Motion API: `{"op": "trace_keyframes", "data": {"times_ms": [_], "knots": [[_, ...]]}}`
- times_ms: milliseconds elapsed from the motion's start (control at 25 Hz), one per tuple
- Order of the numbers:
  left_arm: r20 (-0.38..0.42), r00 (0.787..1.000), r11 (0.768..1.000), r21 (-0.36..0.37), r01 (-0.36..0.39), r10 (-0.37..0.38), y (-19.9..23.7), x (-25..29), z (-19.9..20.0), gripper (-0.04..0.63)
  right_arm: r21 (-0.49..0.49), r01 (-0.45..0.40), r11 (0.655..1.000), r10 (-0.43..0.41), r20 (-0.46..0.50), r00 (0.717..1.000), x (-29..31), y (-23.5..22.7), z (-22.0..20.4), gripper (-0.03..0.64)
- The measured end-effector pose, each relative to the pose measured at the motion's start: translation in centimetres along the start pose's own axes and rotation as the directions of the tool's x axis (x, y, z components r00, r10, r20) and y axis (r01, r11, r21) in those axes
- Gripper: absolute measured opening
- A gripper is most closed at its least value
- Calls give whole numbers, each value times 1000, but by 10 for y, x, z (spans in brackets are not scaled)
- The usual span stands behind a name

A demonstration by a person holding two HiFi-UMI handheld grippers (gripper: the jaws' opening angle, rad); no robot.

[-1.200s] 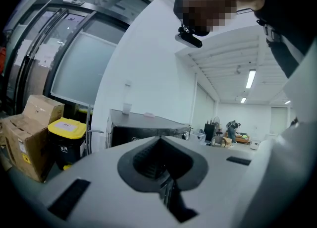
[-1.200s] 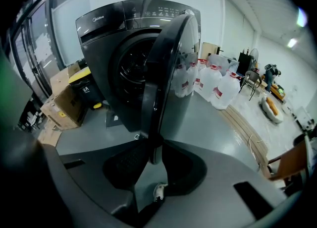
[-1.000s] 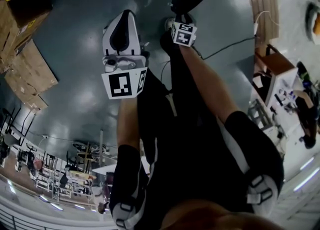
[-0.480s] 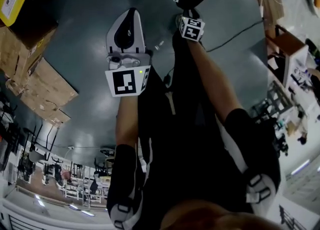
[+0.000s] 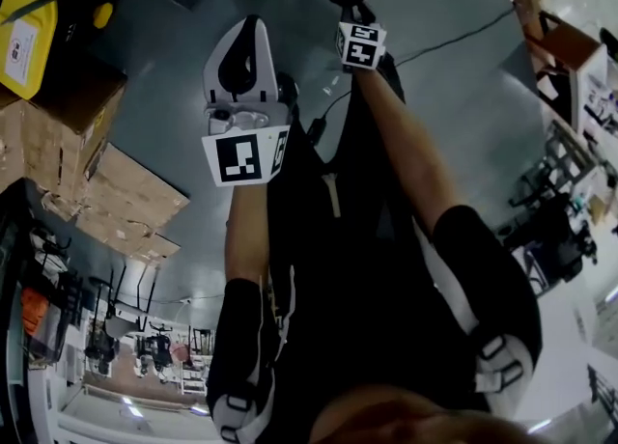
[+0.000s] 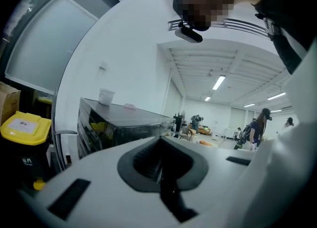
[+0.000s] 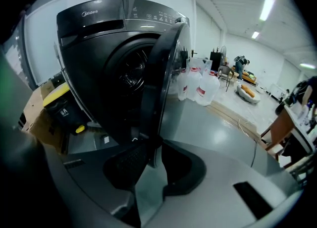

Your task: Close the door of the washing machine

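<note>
Since a second ago the head view has swung: cardboard boxes [image 5: 58, 133] and yellow bin [image 5: 39, 17] have slid further in on the left, and the right gripper [image 7: 151, 161] has travelled up-frame with the door [image 7: 161, 81]. Largest item is the washing machine [image 7: 94, 48], a dark front-loader on grey floor [image 5: 164, 75] with its drum mouth exposed. Its door stands well ajar, seen edge-on in the right gripper view, with the lower rim running down into the jaws. Clear jugs [image 7: 200, 85] sit in a row just beyond the machine. Jaws of the right gripper are part-spread and pinch that rim, as far as the view shows; floor shows in the gap behind the pads. Over on the left gripper [image 6: 159, 160] the jaws are pressed together with nothing between them, aimed away across the room. Step in hand, by my judgement, is swinging the door home, roughly midway. To do it well: hold the pinch steady, follow the door's own arc rather than shoving straight, and let the wrist roll as the panel turns. Keep the idle gripper clear of the closing gap, and press until the latch seats before letting go.
</note>
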State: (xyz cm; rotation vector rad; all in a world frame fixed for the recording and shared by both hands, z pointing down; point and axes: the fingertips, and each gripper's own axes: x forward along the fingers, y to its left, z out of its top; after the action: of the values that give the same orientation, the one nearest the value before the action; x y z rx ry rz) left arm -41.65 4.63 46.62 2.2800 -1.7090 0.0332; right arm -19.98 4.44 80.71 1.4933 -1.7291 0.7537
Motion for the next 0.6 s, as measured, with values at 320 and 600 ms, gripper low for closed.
{"op": "trace_keyframes", "data": {"times_ms": [320, 600], "knots": [[-24, 994, 994, 26, 110, -109, 17, 8, 0, 5, 76, 12, 997, -14, 31, 999, 7, 42, 20, 80], [-13, 986, 986, -7, 166, -166, 17, 9, 3, 5, 101, 54, 993, -58, 36, 998, 14, 59, 34, 87]]}}
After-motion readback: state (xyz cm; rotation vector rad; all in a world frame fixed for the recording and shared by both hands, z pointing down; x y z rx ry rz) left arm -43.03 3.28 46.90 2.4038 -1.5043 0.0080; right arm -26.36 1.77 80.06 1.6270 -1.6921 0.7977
